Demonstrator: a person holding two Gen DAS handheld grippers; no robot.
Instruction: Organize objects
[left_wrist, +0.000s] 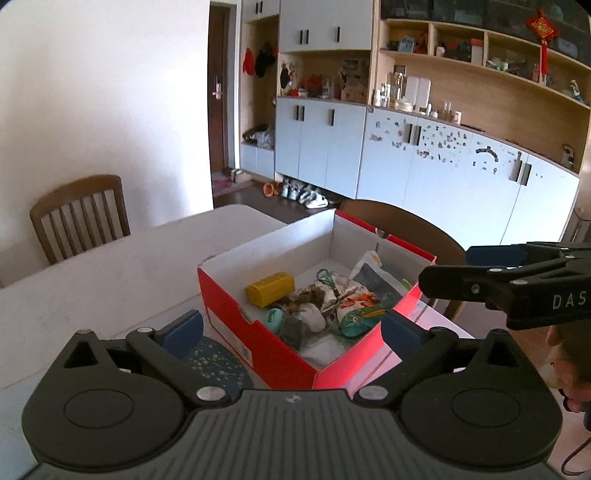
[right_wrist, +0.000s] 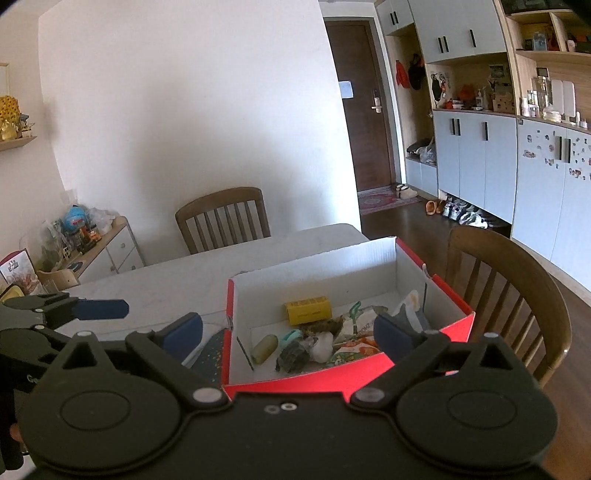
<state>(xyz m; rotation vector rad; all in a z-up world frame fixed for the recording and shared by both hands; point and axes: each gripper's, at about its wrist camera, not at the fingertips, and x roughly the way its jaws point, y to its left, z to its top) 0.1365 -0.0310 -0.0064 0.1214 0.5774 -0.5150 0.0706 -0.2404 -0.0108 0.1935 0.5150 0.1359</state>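
White tabletop (right_wrist: 177, 273) carries a red shoebox (left_wrist: 273, 347) near its right edge, with wooden chairs (right_wrist: 225, 218) along the far and right sides. Inside the box, toward its near end, lie a yellow carton (left_wrist: 271, 293), crumpled snack packets (left_wrist: 354, 310) and a teal piece (left_wrist: 275, 319). Left gripper (left_wrist: 291, 332) and right gripper (right_wrist: 288, 334) both hang spread wide and empty above the box's near wall.

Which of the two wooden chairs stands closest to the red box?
The wooden chair at the table's end, right behind the red cardboard box. The other slat-backed chair stands further off, against the white wall.
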